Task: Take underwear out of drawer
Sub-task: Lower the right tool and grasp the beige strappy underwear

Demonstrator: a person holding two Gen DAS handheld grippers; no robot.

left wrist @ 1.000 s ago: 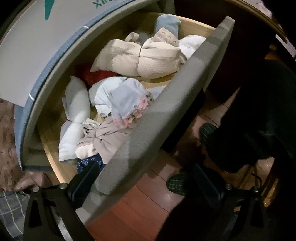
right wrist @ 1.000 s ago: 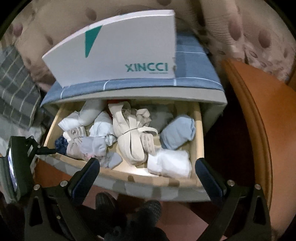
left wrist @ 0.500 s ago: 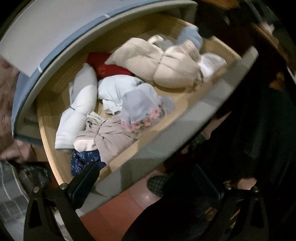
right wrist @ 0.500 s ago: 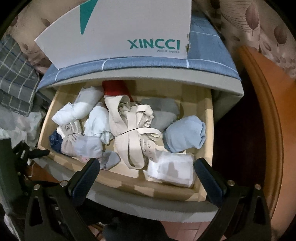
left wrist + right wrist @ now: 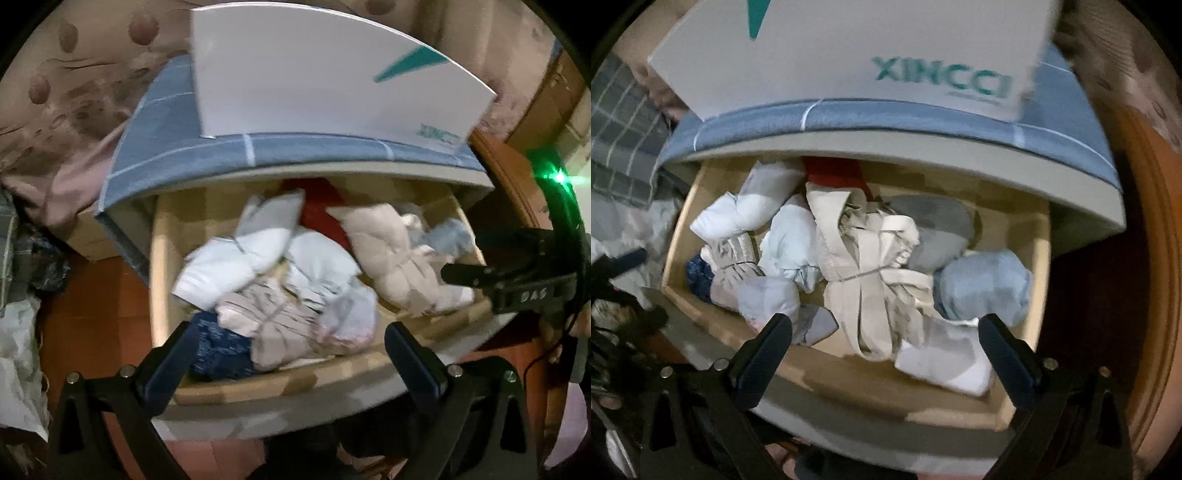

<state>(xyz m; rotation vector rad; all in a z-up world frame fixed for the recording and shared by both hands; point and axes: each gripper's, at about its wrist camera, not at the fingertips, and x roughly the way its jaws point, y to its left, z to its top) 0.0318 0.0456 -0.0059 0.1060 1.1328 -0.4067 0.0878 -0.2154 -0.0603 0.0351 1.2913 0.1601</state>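
Observation:
The wooden drawer (image 5: pixel 886 384) stands pulled out, filled with several rolled pieces of underwear. A beige strapped bundle (image 5: pixel 871 258) lies in the middle, with a light blue roll (image 5: pixel 986 284) and a white roll (image 5: pixel 945 354) to its right. My right gripper (image 5: pixel 886 350) hovers over the drawer's front. Its jaws are closing, wide apart, with the beige bundle and white roll below them and nothing pressed. My left gripper (image 5: pixel 291 354) hangs open above the drawer front (image 5: pixel 295 380), over a pinkish-beige roll (image 5: pixel 280 328) and a navy piece (image 5: pixel 221 350). The right gripper (image 5: pixel 509 280) reaches in from the right there.
A white box (image 5: pixel 849 55) with teal lettering lies on the blue checked top (image 5: pixel 923 114) of the cabinet. Curved orange-brown wooden furniture (image 5: pixel 1145 258) stands to the right. Plaid cloth (image 5: pixel 624 147) and bags lie on the left, over red-brown floor tiles (image 5: pixel 92 314).
The left view has rolled and risen from beside the drawer front to face the drawer from above. The right gripper has come down closer to the clothes.

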